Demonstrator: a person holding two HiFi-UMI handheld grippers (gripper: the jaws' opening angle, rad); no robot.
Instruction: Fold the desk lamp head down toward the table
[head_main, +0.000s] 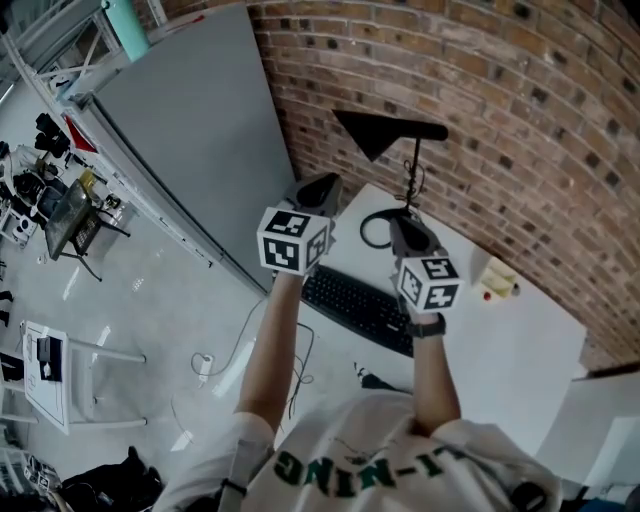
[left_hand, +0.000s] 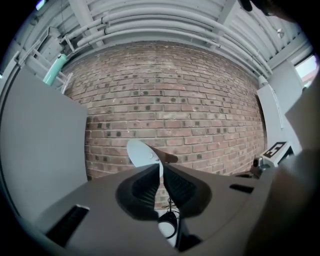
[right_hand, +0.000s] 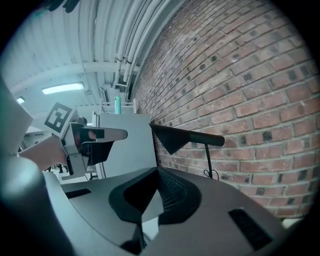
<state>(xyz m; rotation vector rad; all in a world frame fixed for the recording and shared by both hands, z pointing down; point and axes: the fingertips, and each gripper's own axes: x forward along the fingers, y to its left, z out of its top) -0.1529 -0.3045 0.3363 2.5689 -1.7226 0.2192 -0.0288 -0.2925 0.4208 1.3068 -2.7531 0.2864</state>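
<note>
The black desk lamp stands at the back of the white table (head_main: 520, 340) by the brick wall. Its cone shade (head_main: 372, 132) points downward from a level arm on a thin stem (head_main: 413, 170), above a ring base (head_main: 378, 228). My left gripper (head_main: 322, 186) hovers in the air left of the shade, apart from it, jaws together and empty. In the left gripper view the shade (left_hand: 142, 152) shows its white inside just beyond the left gripper (left_hand: 160, 172). My right gripper (head_main: 405, 226) hangs over the base, shut and empty. The right gripper view has the shade (right_hand: 170, 137) ahead of the right gripper (right_hand: 157, 172).
A black keyboard (head_main: 360, 305) lies on the table's near left edge. A yellow-white object (head_main: 497, 276) sits to the right. A grey partition (head_main: 200, 130) stands left of the lamp, and the brick wall (head_main: 520, 120) is close behind it.
</note>
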